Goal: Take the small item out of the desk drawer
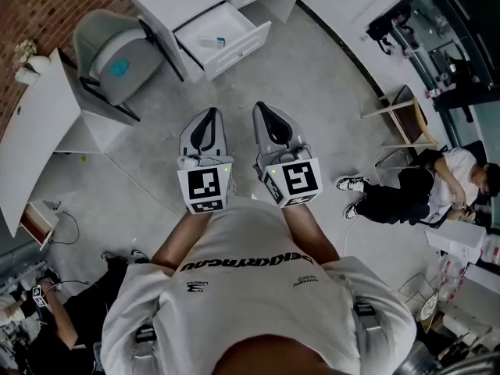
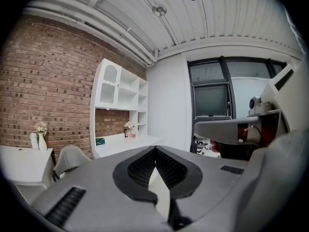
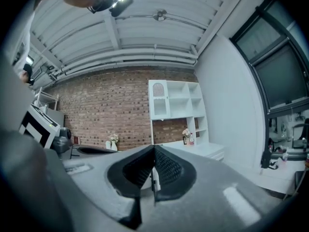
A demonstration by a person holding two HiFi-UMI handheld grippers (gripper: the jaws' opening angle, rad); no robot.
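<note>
The white desk drawer [image 1: 251, 42] stands pulled open at the top of the head view. A small white and blue item [image 1: 218, 43] lies inside it. My left gripper [image 1: 209, 114] and right gripper [image 1: 262, 108] are held side by side at waist height over the floor, well short of the drawer, and point toward it. Both are shut and hold nothing. In the left gripper view the gripper [image 2: 155, 149] has its jaws closed tip to tip, and in the right gripper view the gripper [image 3: 154, 149] does too. The drawer is hidden in both gripper views.
A grey chair [image 1: 117, 57] stands left of the drawer beside a long white table [image 1: 39, 123]. A white shelf unit [image 2: 120, 108] rises over the desk against a brick wall. A person [image 1: 426, 187] sits on the floor at the right and another [image 1: 55, 311] at the lower left.
</note>
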